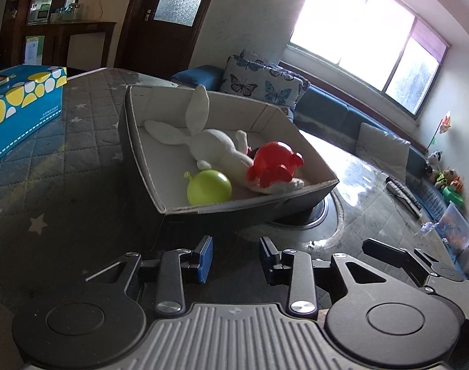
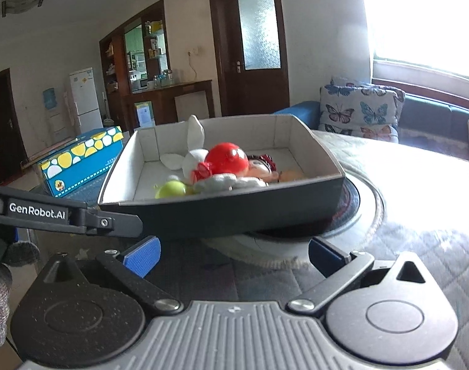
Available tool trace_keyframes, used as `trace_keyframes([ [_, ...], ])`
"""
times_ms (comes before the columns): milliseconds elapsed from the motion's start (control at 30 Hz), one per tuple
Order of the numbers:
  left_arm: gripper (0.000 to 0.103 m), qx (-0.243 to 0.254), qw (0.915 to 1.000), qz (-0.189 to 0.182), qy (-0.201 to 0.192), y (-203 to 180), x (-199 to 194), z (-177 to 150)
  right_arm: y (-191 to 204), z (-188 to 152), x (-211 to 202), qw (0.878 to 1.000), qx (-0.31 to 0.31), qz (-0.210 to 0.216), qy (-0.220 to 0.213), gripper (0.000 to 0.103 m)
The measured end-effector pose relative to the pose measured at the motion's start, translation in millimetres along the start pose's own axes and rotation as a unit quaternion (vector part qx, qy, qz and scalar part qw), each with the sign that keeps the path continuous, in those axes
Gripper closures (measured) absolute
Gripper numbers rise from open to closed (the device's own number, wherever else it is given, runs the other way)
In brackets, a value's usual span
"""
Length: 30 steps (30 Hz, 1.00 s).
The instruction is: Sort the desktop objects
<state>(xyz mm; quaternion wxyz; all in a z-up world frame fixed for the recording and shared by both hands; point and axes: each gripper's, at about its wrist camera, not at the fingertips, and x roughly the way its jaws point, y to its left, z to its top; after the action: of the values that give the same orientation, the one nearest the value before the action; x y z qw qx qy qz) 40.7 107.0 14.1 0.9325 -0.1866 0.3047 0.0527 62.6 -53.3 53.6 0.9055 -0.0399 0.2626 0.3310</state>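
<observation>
The left claw (image 1: 236,259) sits closest, its blue pads partly apart with nothing between them, pointing at the near wall of the box. The right claw (image 2: 233,254) stands spread as wide as it goes, also empty, and in its view the left claw's arm crosses at nine o'clock. Under both lies the quilted tabletop (image 1: 80,141), star-printed.

Just beyond, toward twelve o'clock, the dark shallow box (image 2: 234,212) with its pale lining rests partly over a round inset in the tabletop. Inside, nearest the front wall, is a green balloon (image 1: 208,187); at its three o'clock a red balloon (image 1: 273,163) lies against a white plush rabbit (image 1: 209,143), with a small doll (image 2: 262,165) behind.

Everything inside looks light. The balloons are likely slippery and could pop, so they want a gentle pinch at the knot; the rabbit is soft, best taken by an ear or its body.

A blue tissue box (image 1: 21,104) sits at ten o'clock.
</observation>
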Motion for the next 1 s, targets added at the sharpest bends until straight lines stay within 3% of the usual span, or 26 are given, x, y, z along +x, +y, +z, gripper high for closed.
trace_keyframes([
  [333, 0.067, 0.026, 0.9994, 0.022, 0.0, -5, -5, -14, 1, -18, -5, 1.0, 0.016, -0.008, 0.015, 0.0],
  [567, 0.069, 0.075, 0.995, 0.061, -0.026, -17, -11, -20, 4, -20, -9, 1.0, 0.016, -0.005, 0.014, 0.0],
  [1000, 0.069, 0.08, 0.9938, 0.073, -0.026, -19, -8, -26, 10, -17, -12, 1.0, 0.01, -0.005, 0.014, 0.0],
])
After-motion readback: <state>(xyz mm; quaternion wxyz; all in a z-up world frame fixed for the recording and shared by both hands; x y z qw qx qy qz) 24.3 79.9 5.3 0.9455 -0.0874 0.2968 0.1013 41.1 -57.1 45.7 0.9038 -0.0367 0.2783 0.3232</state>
